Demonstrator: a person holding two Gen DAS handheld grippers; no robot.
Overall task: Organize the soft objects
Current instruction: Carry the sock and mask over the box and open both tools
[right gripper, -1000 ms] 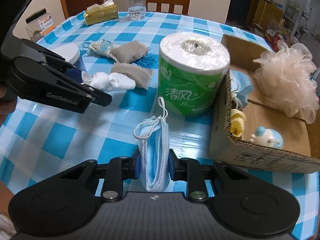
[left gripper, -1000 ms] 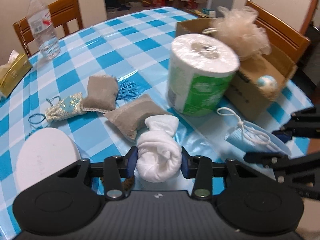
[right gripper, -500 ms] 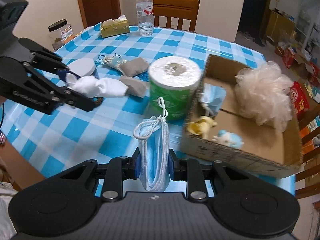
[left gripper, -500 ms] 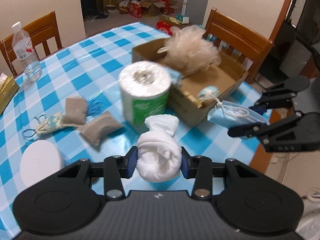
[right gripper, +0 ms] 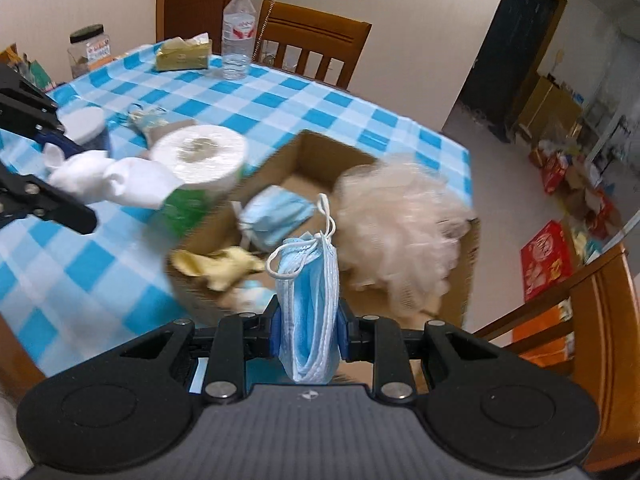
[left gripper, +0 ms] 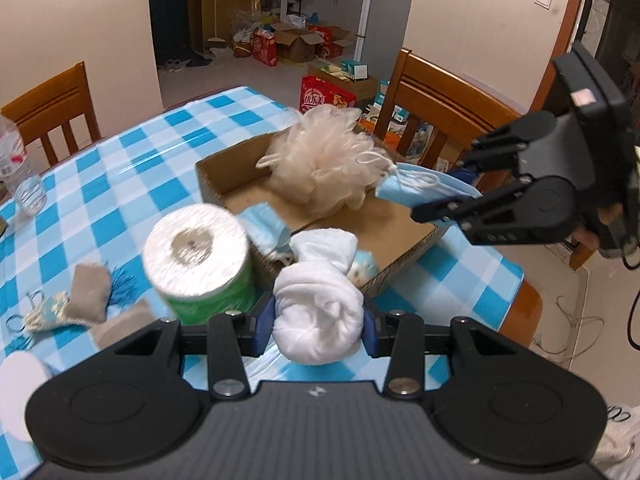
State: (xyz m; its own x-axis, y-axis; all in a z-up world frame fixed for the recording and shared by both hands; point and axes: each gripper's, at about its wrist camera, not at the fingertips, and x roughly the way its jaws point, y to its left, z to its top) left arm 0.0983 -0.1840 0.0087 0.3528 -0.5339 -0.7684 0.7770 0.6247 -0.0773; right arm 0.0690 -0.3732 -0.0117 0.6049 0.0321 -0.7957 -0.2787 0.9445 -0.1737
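Left gripper clenched on white rolled sock, held ahead of the cardboard box. Right gripper clamped folded masks above it. Both judged light, squashy; mid-bundle grip suited.

blue-and-white checked table, cardboard box sitting on it, toilet roll right beside the box, grey pouches, water bottle, tissue pack, jar further back
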